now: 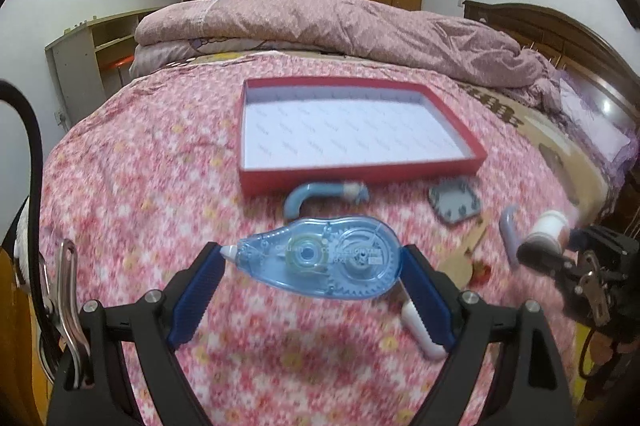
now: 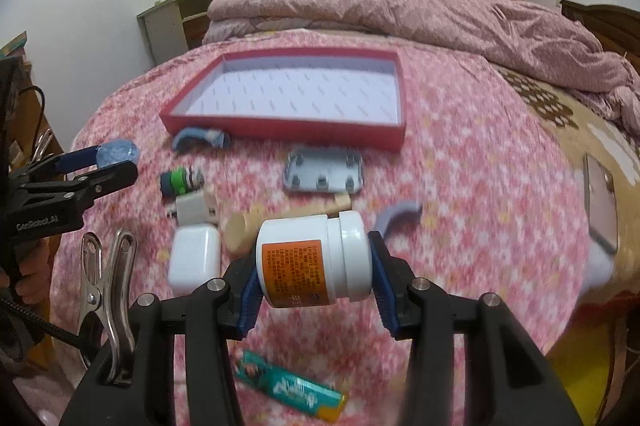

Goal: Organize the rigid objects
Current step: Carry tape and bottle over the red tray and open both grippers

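My left gripper is shut on a blue correction tape dispenser, held lengthwise above the pink floral bedspread. My right gripper is shut on a white pill bottle with an orange label, held sideways. An empty red tray with a white inside lies farther back on the bed; it also shows in the right wrist view. The right gripper with its bottle shows at the right of the left wrist view. The left gripper with the dispenser shows at the left of the right wrist view.
On the bedspread lie a blue curved handle, a grey square plate, a green-black fitting, white chargers, a wooden tool, a grey hook, and a teal lighter. A folded quilt lies behind the tray.
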Demonstrator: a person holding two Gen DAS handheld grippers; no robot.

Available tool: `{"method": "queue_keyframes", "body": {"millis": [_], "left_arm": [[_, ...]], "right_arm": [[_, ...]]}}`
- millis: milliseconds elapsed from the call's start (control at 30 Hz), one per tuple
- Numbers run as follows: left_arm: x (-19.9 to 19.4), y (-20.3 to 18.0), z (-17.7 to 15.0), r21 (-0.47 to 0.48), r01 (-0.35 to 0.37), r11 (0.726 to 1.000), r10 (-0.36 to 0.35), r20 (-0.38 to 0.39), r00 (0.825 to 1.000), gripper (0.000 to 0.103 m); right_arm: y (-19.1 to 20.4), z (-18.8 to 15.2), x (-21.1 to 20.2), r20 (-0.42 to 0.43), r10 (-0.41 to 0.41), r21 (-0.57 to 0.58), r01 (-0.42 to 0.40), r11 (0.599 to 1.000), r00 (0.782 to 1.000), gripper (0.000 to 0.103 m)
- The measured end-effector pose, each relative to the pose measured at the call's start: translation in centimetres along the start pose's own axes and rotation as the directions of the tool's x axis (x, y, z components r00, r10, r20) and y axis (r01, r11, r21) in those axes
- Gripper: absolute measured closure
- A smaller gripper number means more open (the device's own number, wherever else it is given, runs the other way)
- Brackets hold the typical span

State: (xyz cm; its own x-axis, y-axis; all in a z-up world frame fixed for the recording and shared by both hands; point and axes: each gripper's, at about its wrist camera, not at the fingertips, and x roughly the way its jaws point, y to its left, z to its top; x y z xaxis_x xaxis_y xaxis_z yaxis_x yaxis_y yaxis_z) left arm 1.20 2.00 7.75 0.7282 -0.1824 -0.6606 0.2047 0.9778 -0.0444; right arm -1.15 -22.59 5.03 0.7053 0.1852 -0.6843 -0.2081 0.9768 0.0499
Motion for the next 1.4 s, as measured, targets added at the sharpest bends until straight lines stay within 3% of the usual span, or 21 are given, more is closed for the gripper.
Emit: {"method": "queue_keyframes", "body": {"millis": [533, 700, 1133, 1400], "left_arm": [[4.7, -0.9, 6.0, -0.034, 0.027, 0.999, -0.028, -0.022, 0.999, 0.012], [6.6, -1.0, 7.4, -0.033, 0.002, 0.999, -0.003, -0.021, 1.0, 0.012], [10.5, -0.4, 7.1, -0.052, -0.021, 0.998, 0.017, -0.085, 0.996, 0.012], [10.9, -0.3, 6.8, -0.059, -0.027, 0.998, 0.021, -0.095, 0.995, 0.012]], "right_arm": [[-1.3, 7.1, 4.3, 0.025, 0.015, 0.037, -0.015, 0.999, 1.0, 0.055], [-1.6, 8.4, 6.1, 0.018, 0.005, 0.044, -0.005, 0.999, 1.0, 0.055], [-2.5, 9.4, 8.9, -0.017, -0.019, 0.057, 0.02, 0.998, 1.0, 0.056], [-2.6, 9.6, 9.4, -0.022, -0.022, 0.06, 0.023, 0.998, 1.0, 0.056]]}}
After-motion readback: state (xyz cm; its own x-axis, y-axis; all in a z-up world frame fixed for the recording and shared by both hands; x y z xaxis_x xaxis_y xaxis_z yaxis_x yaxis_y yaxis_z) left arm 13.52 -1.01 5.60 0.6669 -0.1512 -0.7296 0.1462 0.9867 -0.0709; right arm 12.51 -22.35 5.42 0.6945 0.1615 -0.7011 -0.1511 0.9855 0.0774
